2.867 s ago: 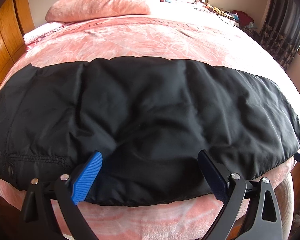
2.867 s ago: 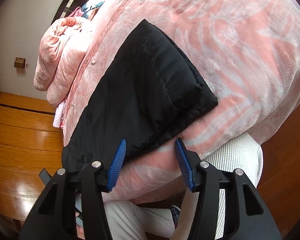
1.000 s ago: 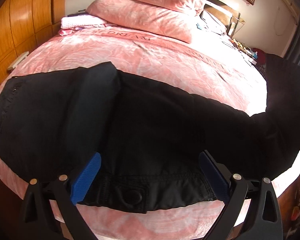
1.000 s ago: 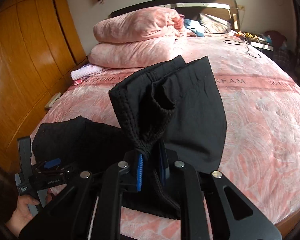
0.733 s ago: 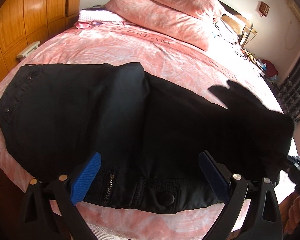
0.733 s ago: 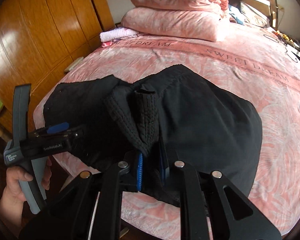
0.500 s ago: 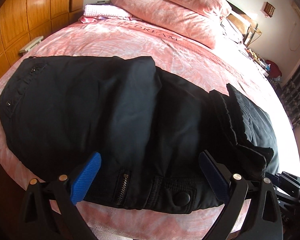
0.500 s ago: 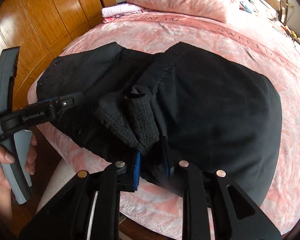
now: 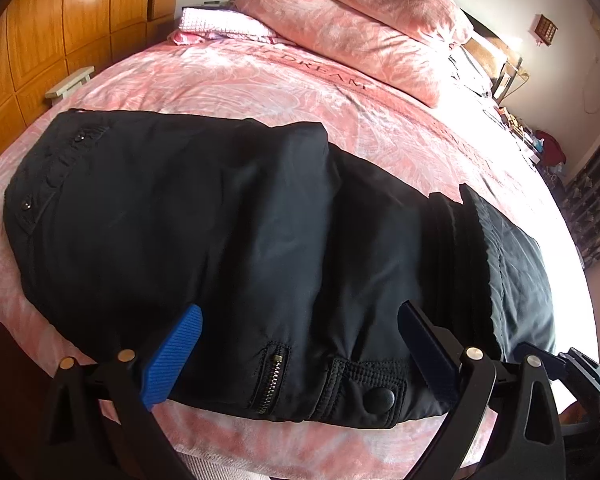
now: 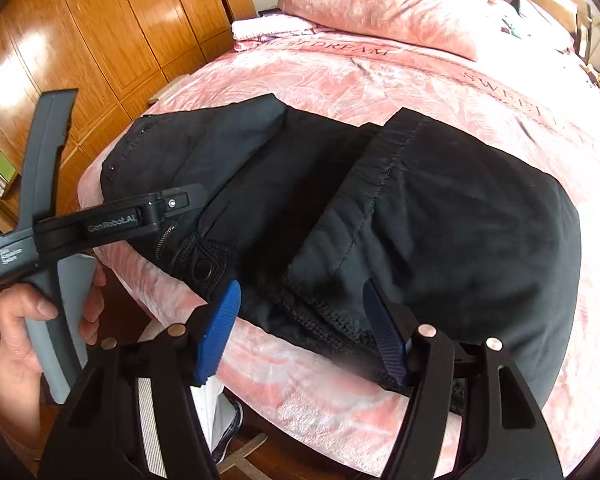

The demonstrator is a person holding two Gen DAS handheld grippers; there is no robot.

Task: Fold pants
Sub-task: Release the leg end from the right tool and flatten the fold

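Black padded pants (image 9: 260, 232) lie across the near edge of a pink bed, folded over with the leg cuffs laid on top near the waistband. The waistband snap (image 9: 378, 398) and zipper (image 9: 274, 376) face me. My left gripper (image 9: 300, 356) is open and empty, jaws wide, just above the waistband. In the right wrist view the pants (image 10: 440, 232) show the folded cuff hem (image 10: 380, 176) lying across them. My right gripper (image 10: 304, 332) is open and empty, over the cuff edge at the bed's front.
The pink bedspread (image 9: 260, 84) carries stacked pink pillows (image 9: 360, 16) and a folded towel (image 9: 220, 24) at the head. Wooden wardrobe doors (image 10: 100, 40) stand at the left. A cluttered nightstand (image 9: 536, 148) is at the far right. The hand holding the left gripper (image 10: 32, 320) shows.
The right gripper carried the pant legs over toward the waistband, laid them down and opened, letting go of the cuff. The left gripper stayed open near the waistband.
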